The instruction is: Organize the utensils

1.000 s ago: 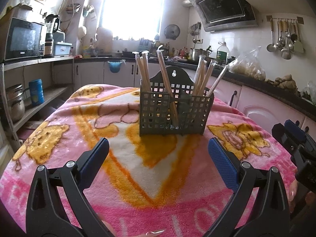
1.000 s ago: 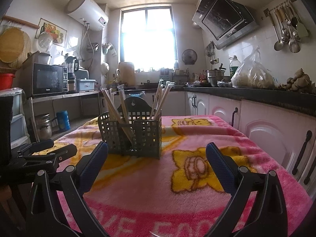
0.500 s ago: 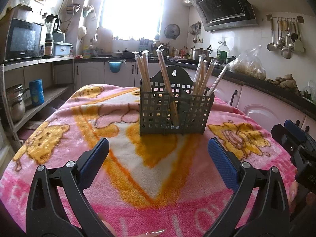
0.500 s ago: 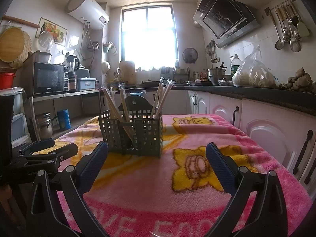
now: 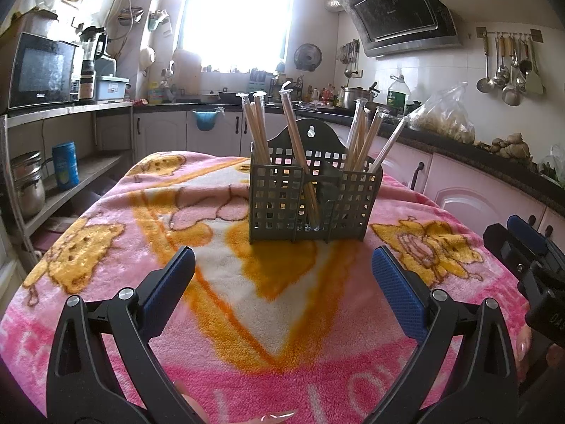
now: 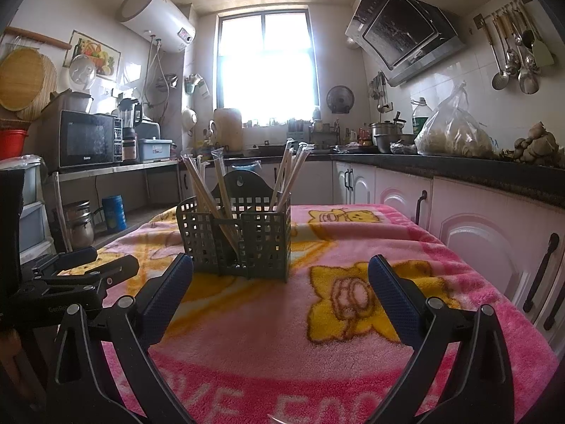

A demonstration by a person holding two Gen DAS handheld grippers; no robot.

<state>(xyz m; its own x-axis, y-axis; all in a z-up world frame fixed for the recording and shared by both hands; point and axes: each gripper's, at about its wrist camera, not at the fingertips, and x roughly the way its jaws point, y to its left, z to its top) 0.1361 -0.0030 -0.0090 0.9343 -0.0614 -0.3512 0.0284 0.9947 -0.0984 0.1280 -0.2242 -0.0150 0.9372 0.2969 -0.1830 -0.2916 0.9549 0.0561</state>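
Left wrist view shows the left gripper (image 5: 282,275) and right gripper (image 6: 280,282) both wide open and empty, so approach level toward the grey perforated plastic utensil caddy (image 5: 312,201) of wrapped wooden chopsticks (image 5: 363,137) ahead of the jaws, well apart.

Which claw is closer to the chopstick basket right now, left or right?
Roughly level, the right maybe slightly nearer. The left claw faces the basket head-on, short of it; the right claw sits short of it, toward its right corner. Both are open and empty.
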